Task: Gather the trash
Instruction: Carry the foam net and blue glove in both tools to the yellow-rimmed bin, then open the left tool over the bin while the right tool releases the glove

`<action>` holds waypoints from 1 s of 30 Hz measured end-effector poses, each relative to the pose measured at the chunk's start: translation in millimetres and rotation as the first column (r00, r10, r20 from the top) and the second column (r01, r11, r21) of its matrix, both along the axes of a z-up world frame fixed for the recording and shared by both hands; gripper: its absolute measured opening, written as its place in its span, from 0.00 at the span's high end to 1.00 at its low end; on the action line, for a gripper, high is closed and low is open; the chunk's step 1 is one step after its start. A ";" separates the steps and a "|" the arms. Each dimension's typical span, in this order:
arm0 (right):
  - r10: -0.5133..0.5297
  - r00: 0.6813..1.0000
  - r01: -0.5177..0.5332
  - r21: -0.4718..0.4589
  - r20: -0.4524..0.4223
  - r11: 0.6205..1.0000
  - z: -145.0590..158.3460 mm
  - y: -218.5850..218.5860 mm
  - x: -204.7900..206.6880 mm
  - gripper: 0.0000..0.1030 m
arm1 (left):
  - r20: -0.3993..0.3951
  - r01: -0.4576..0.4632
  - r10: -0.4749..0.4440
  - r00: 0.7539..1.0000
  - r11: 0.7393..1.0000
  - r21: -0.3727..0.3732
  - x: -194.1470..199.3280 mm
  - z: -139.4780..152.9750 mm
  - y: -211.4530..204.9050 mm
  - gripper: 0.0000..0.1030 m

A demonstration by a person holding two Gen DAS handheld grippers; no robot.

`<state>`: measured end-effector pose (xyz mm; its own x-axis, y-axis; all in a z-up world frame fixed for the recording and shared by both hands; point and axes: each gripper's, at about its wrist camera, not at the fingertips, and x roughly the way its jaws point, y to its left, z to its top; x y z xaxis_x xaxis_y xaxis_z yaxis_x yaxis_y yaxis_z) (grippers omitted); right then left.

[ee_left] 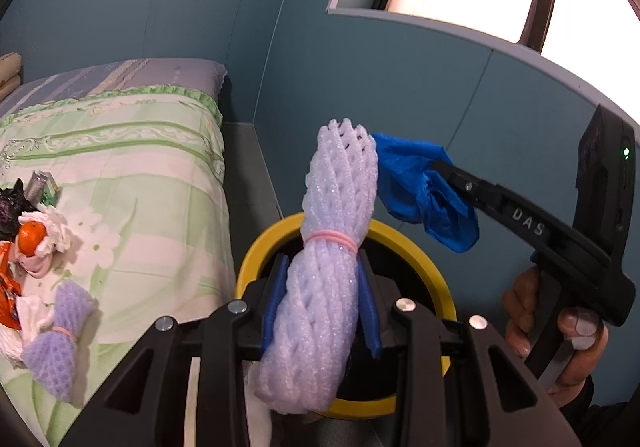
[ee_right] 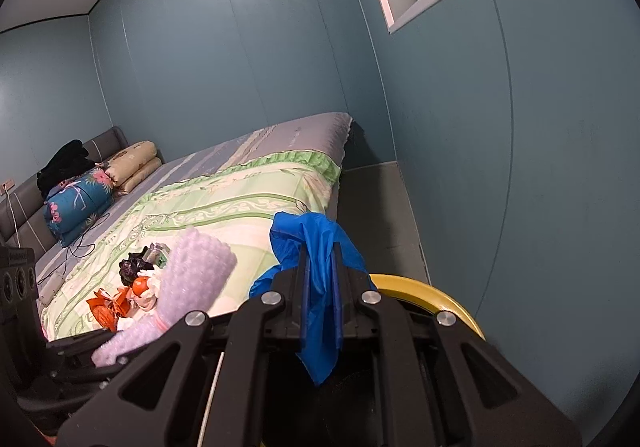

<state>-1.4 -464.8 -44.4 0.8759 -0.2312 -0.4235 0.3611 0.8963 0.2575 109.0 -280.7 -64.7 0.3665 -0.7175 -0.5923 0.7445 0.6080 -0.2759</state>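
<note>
My left gripper (ee_left: 320, 271) is shut on a white foam net bundle (ee_left: 332, 247) tied with a pink band, held above a yellow-rimmed bin (ee_left: 416, 247). My right gripper (ee_right: 320, 267) is shut on a crumpled blue plastic bag (ee_right: 320, 247), also over the bin's yellow rim (ee_right: 436, 295). In the left wrist view the right gripper (ee_left: 440, 167) holds the blue bag (ee_left: 424, 191) just right of the foam net. The foam net also shows in the right wrist view (ee_right: 192, 275).
A bed with a green floral cover (ee_left: 132, 167) lies to the left. On it sit more trash: a purple foam net (ee_left: 60, 335), an orange (ee_left: 32, 239), orange wrappers (ee_right: 108, 307), a black bag (ee_right: 134, 267). Blue wall (ee_right: 480, 167) stands behind the bin.
</note>
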 end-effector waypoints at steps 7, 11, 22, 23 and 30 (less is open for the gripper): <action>-0.021 1.000 0.021 0.013 -0.020 1.000 -5.9 -5.1 -0.6 0.92 | -0.043 0.029 -0.027 0.999 0.999 0.028 2.1 -18.9 -12.6 0.70; -0.027 0.999 0.028 0.024 -0.032 0.999 -9.1 -10.7 2.6 0.92 | -0.055 0.024 -0.022 0.998 0.999 0.037 2.7 -23.6 -16.1 0.70; -0.080 0.996 0.082 0.054 -0.027 0.995 -12.0 -17.8 2.3 0.60 | -0.076 -0.027 0.027 0.997 1.000 0.009 11.5 -23.7 -5.1 0.39; -0.083 0.996 0.085 0.056 -0.023 0.995 -11.7 -17.9 1.5 0.60 | -0.075 -0.034 0.034 0.997 0.999 0.008 13.1 -23.2 -3.6 0.39; -0.079 0.997 0.080 0.052 -0.010 0.995 -9.0 -17.0 -0.8 0.60 | -0.050 -0.103 0.102 0.994 0.995 -0.013 25.9 -12.4 17.6 0.31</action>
